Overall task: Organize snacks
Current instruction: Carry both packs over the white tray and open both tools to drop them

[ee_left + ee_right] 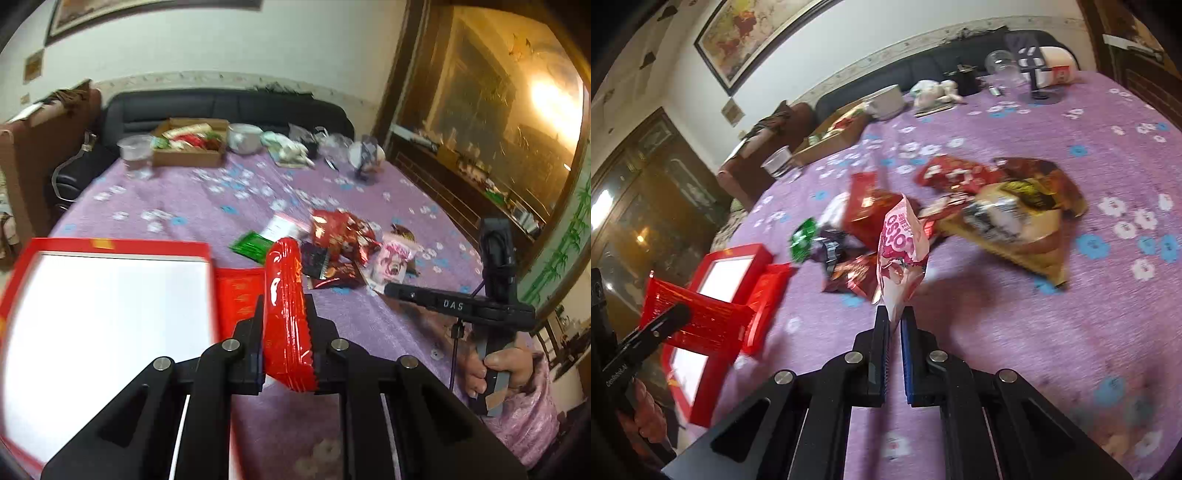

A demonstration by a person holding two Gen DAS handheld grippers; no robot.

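Observation:
My left gripper (286, 306) is shut on a red snack packet (286, 295) and holds it upright just right of the red box (118, 245) with a white inside. My right gripper (894, 314) is shut on a pink and white snack bag (901, 251), lifted above the purple tablecloth. The same pink bag shows in the left wrist view (393, 260), with the right gripper beside it. A pile of loose snack packets (960, 206) lies in the middle of the table. The red box (731, 273) and the held red packet (698, 317) show at the left of the right wrist view.
A cardboard box of snacks (190, 142), a white bowl (243, 137), a clear plastic cup (135, 147) and other clutter stand at the table's far edge. A dark sofa (221, 105) is behind it. A wooden cabinet (480, 129) is to the right.

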